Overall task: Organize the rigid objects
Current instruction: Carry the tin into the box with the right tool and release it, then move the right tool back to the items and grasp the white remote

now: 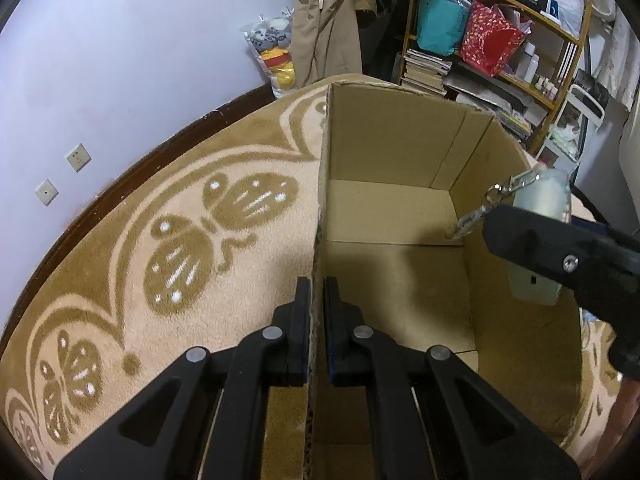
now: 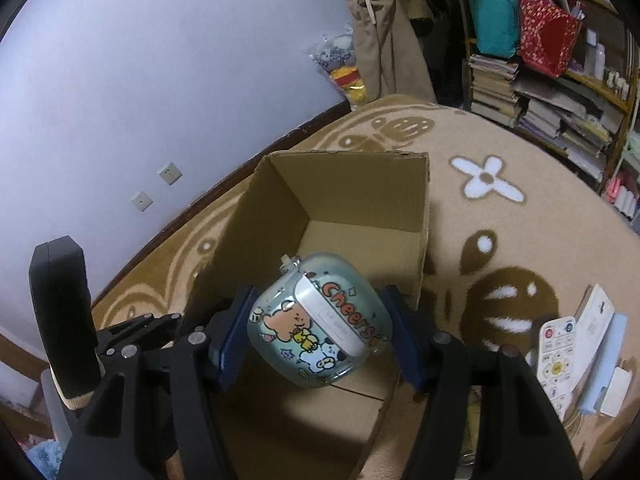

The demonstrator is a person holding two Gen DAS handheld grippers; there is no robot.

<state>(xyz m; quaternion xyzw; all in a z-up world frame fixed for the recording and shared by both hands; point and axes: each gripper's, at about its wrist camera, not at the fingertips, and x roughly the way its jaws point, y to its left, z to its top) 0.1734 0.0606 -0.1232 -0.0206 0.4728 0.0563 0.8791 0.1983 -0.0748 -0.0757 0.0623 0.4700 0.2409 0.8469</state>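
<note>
Flanking cardboard box (image 2: pixel 360 200): remote control (image 2: pixel 557 360), bookshelf (image 2: pixel 560 92) beyond.

left gripper (image 1: pixel 317 320) black linkage, silver rivets | right gripper (image 2: pixel 318 334) black, blue-padded jaws

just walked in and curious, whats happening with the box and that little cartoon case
A person is tidying small items into a cardboard box on the patterned rug. The left gripper is clamped on the box's side wall, steadying it. The right gripper holds a clear earbud case printed with "Cheers" over the open box, not yet let go. The box's visible floor looks bare. A white remote waits on the rug nearby.
</note>
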